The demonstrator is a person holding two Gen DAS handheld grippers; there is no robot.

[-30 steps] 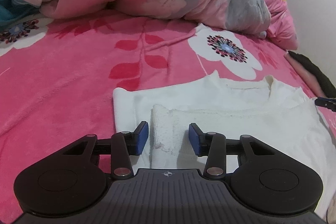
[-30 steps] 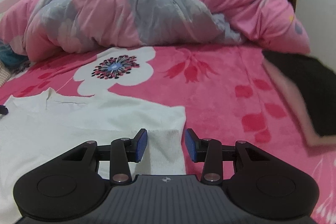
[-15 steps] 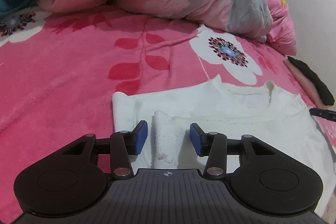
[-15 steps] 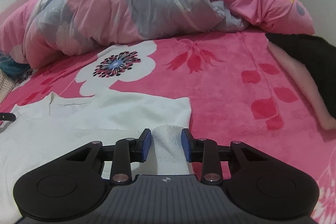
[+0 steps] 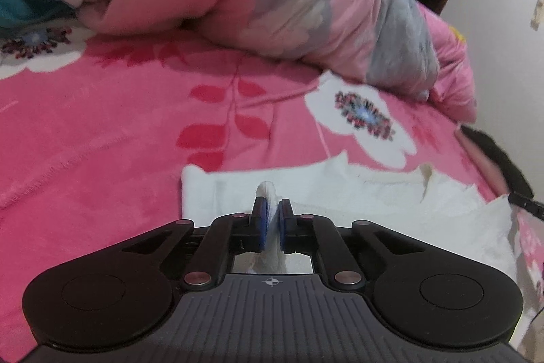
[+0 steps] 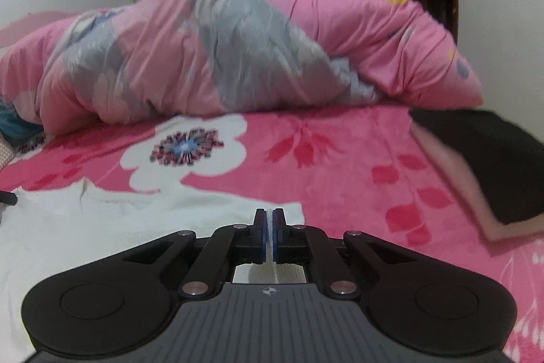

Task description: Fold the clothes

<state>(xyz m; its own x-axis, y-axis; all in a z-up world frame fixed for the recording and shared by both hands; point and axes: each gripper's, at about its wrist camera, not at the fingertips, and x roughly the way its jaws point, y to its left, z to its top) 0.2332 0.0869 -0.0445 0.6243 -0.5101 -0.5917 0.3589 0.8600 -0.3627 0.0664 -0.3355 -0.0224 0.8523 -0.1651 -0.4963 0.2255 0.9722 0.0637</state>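
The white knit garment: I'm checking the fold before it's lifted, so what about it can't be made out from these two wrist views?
- White knit garment: its near hem, left wrist view, hidden behind the left claw.
- Its near edge, right wrist view, hidden under the right claw.
- Its left side, right wrist view, cut off by the frame edge.
- Black fabric at the pink blanket's edge: blurred, unidentifiable.
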